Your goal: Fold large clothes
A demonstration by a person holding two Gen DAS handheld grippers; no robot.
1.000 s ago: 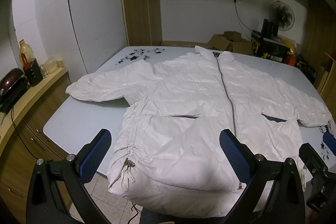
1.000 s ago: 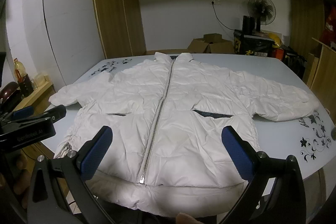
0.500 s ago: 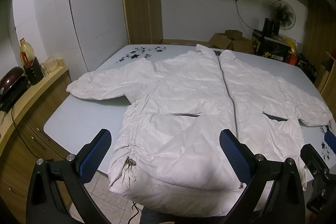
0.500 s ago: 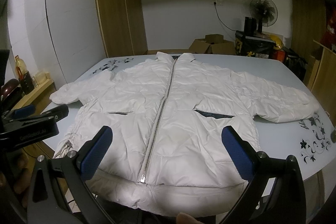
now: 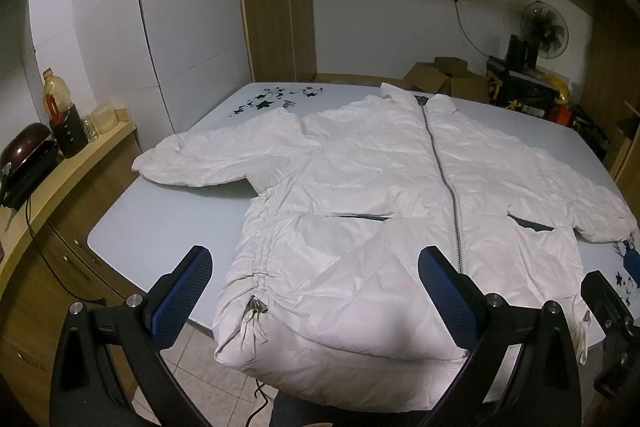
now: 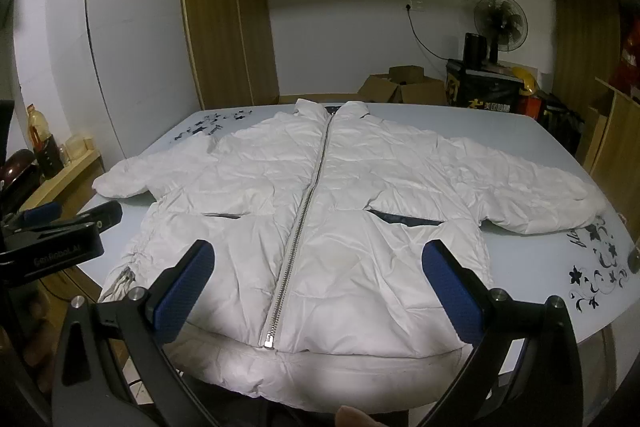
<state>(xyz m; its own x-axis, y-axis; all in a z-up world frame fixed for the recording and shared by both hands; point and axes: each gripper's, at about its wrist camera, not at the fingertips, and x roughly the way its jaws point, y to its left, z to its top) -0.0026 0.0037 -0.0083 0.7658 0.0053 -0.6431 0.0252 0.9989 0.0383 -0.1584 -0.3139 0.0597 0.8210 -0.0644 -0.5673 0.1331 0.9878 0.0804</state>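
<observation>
Jacket (image 6: 340, 211), white, puffy, quilted, perhaps nylon

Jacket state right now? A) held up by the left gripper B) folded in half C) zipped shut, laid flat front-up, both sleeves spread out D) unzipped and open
C: the white jacket lies flat on the table, its zipper closed from collar to hem, both sleeves out to the sides.

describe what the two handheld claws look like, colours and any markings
Both match: black angular frames with silver bolts at the joints, and two fingers faced with textured blue pads. See the left claw and right claw. In the right view, the left claw's side carries small pale lettering, roughly "GenRobot.AI". No cables or sleeves show.
</observation>
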